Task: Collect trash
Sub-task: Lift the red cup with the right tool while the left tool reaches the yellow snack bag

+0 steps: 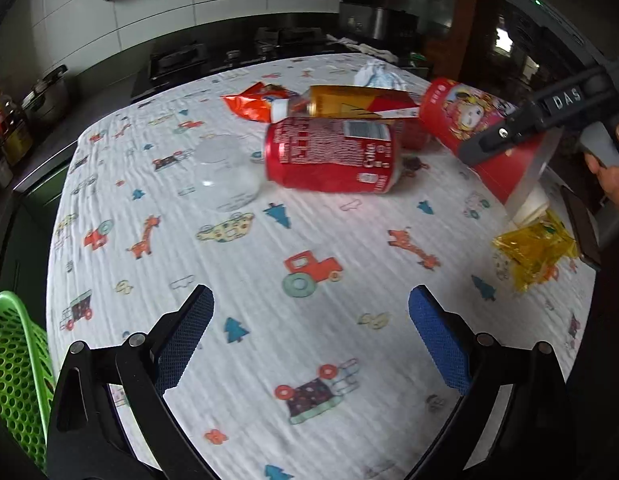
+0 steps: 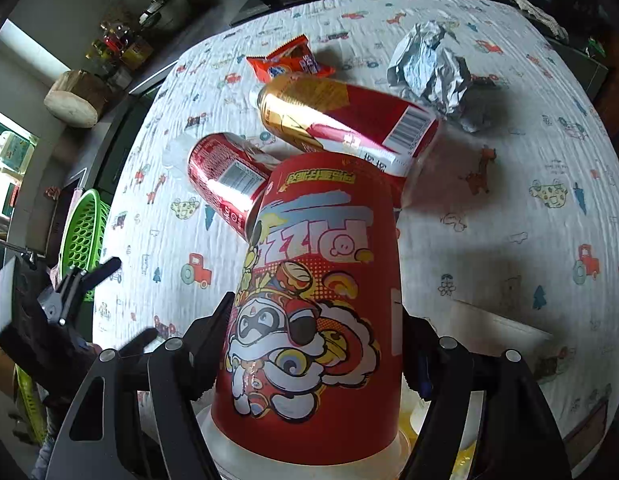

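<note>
So I've got the red noodle cup (image 2: pixel 313 304) pinched between my right gripper (image 2: pixel 315 344) fingers; left gripper (image 1: pixel 311 332) gapes empty. Next it goes into the green basket (image 2: pixel 83 236).

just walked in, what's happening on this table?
A person with a gripper in each hand is clearing trash off a table with a cartoon-print cloth. The right gripper is clamped on a red noodle cup, tilted off the cloth. The left gripper is open and empty above bare cloth. A red cola can, a gold-and-red bottle, an orange snack wrapper, crumpled foil and a yellow wrapper lie on the cloth. A green basket sits at the table's edge.
</note>
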Demonstrator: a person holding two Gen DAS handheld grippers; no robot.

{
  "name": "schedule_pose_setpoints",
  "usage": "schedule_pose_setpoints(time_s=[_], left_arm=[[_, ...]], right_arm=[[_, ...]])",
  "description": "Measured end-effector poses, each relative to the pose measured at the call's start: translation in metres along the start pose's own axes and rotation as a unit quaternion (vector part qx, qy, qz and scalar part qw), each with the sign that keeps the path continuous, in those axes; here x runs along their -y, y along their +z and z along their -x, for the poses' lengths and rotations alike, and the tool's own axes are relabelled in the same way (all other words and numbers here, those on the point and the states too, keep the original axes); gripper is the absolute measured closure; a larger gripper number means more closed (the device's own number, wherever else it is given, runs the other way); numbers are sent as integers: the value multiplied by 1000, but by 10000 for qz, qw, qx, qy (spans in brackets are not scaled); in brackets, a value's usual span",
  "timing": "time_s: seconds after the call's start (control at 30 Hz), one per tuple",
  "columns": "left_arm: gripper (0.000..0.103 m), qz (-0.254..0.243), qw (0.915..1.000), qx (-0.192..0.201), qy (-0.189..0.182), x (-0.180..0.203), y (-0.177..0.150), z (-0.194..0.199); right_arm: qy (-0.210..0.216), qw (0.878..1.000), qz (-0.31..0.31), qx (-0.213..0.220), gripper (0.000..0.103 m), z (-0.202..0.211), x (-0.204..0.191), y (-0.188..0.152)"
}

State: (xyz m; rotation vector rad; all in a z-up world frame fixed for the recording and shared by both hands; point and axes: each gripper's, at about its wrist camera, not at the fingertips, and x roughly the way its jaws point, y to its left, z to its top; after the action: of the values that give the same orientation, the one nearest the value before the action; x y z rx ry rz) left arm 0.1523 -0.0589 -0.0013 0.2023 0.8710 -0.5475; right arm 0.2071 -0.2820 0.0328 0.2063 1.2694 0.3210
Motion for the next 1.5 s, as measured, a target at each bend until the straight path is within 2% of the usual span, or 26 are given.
schedule_pose_setpoints(time_s=[0.13,0.27,0.53,0.67,0.8,0.93,1.07,1.1,1.27,1.5], left_arm=[[6,-370,9974,87,-611,41,3,-4],[6,-820,9914,179,-1002,78,4,-6],[6,-1704,9754,234,-1381,142,13,-19],[6,-2079,9643,189,-1631,166,19,-30],[7,-2366,9579,132,-1619,184,20,-43],[10,-2374,9578,60,-1621,187,21,-53],[26,-2254,9602,-83,-1645,184,22,-63],[27,-2228,9609,-92,-1642,182,22,-64],[47,-2131,9614,-57,-1741,173,18,-59],[53,-1896,9668,98,-1710,155,15,-41]], right_arm=[[26,9997,12,238,33,28,7,-2],[-41,9993,18,373,33,45,13,-7],[-115,9986,-38,508,33,66,30,-15],[-113,9984,-77,553,33,72,37,-16],[-117,9982,-102,577,33,75,43,-16],[-130,9981,-138,593,33,77,47,-17],[-159,9980,-152,600,33,78,48,-17],[-165,9979,-156,608,33,78,48,-17],[-163,9980,-118,601,33,77,42,-16],[-130,9981,13,606,33,76,23,-18]])
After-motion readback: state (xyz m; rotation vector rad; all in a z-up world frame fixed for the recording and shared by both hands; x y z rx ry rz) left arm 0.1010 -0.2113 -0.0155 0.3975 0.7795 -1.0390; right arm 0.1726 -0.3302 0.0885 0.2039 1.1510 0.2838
